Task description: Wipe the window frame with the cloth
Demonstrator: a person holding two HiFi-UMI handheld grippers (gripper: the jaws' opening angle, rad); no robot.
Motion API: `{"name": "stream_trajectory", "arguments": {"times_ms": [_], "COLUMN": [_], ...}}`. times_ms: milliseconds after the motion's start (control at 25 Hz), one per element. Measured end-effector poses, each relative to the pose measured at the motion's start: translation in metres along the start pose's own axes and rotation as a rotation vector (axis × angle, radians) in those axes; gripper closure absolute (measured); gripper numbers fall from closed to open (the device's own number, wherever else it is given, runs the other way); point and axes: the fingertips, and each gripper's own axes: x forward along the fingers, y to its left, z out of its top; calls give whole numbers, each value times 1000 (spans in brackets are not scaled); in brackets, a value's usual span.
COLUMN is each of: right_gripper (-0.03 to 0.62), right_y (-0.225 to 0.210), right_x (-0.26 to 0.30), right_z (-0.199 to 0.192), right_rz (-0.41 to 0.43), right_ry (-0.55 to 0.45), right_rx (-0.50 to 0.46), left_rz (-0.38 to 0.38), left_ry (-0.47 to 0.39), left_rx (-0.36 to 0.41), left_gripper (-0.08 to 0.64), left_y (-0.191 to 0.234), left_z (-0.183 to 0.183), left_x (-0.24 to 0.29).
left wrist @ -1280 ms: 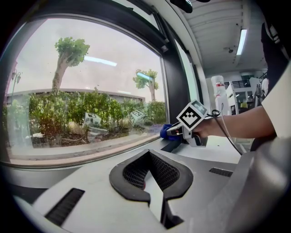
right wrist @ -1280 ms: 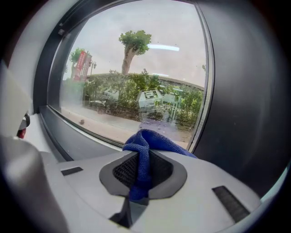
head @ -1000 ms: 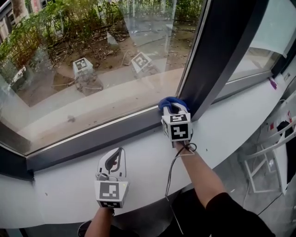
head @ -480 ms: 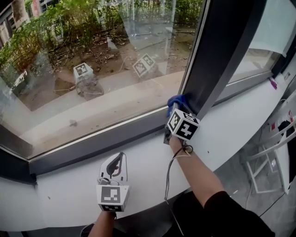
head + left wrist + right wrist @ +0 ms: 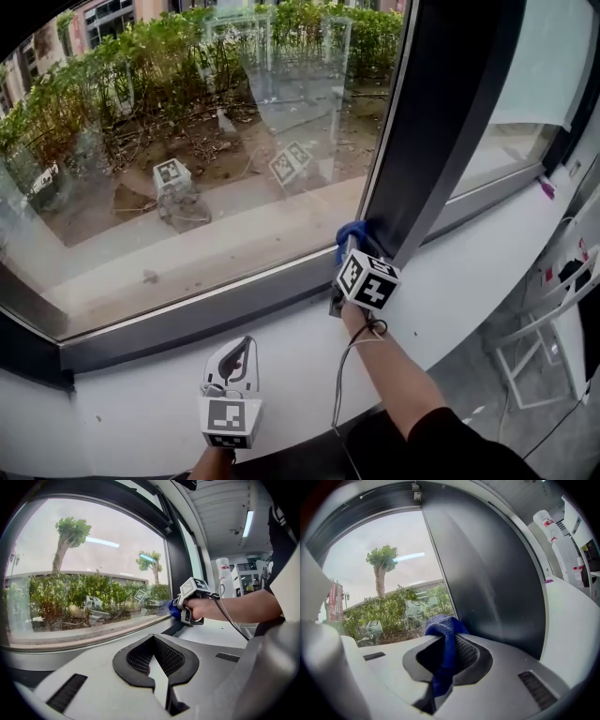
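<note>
Outside the glass (image 5: 216,159) are shrubs (image 5: 141,75) and bare ground; on my side a white sill (image 5: 478,253) runs under the dark frame (image 5: 422,178). What counts for the next stroke is the corner where the frame's upright post (image 5: 450,84) meets its bottom rail (image 5: 187,314). The blue cloth (image 5: 351,231) sits right at the foot of the post, on its glass side, and looks to be pressed against the frame there. My right gripper (image 5: 349,244) has its jaws clamped on the cloth: in the right gripper view a fold runs down between them and a bunch sticks out ahead of the tips, with the post's broad dark face just beyond and to the right. From that corner the frame offers two long lines. The post climbs up and away from the cloth, and the rail stretches off to the left of the post. I judge the post to be the line in hand, since the jaws point at its base, so the stroke would follow its length upward. My left gripper (image 5: 244,349) rests on the sill well to the left of the post and nearer to me. Its jaws are closed with nothing between them, and it is too far from the corner to help without a reach.
</note>
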Motion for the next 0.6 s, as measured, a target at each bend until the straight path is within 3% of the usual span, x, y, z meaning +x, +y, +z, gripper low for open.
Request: {"name": "stream_trajectory", "arguments": {"times_ms": [280, 600], "right_gripper": [569, 569], "right_y": [8, 13], "right_x": [-2, -9], "right_z": [15, 42], "right_rz": [-3, -14], "right_ry": [-45, -122], "right_rx": [-47, -58], "left_rz": [-27, -162], "left_ry": [11, -11], "left_rx": [19, 50], "left_gripper": [555, 555], "left_y": [-7, -25], "left_z": [-2, 20], "left_x": [10, 20]}}
